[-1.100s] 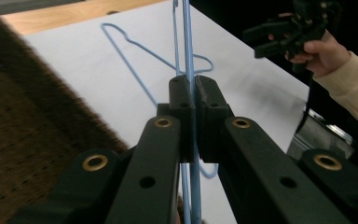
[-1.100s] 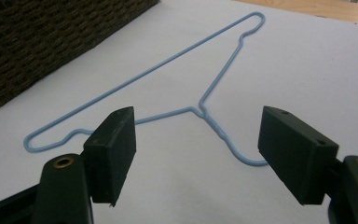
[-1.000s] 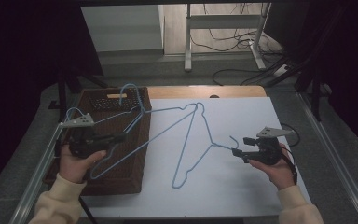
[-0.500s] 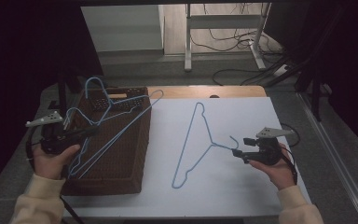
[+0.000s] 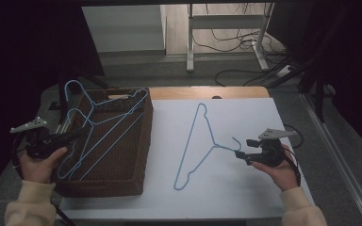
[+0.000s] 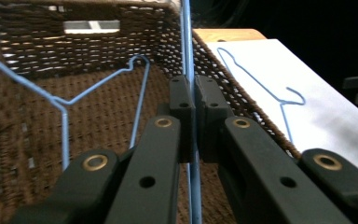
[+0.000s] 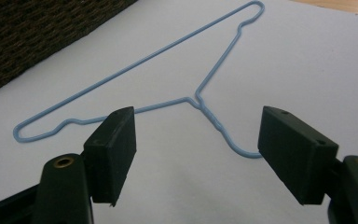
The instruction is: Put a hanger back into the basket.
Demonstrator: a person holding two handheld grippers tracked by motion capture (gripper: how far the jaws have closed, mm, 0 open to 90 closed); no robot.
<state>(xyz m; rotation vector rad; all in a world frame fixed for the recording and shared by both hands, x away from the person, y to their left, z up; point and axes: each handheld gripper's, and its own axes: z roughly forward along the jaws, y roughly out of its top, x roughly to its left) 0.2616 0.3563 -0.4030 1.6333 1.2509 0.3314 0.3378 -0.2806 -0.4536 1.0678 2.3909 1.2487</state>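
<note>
The white table top [image 5: 245, 188] is the biggest thing here, and the brown wicker basket [image 5: 122, 179] is sitting on its left side.

One blue wire hanger [image 5: 122, 123] has just been carried from over the white top to over the basket. The left gripper [image 5: 78, 135] is squeezing tight on its wire and holding it tilted over the basket, with another blue hanger [image 5: 73, 117] showing beside it there. I think that hanger is being put away in the basket, so this part of the job is almost done. It is not let go yet.

A second blue wire hanger [image 5: 193, 146] is lying flat on the white top, in the same spot as a moment ago. Its hook is pointing at the right gripper [image 5: 238, 155], which is waiting just beside it with its jaws wide apart and nothing in them. It is likely the next one to go.

The left gripper view is showing something the high view cannot: the thin wire is pinched between the two pads [image 6: 182, 100], and a hanger [image 6: 98, 88] is already lying down inside the basket. The right gripper view is showing the hook [image 7: 242, 150] sitting close to one pad [image 7: 298, 154], maybe not touching.
</note>
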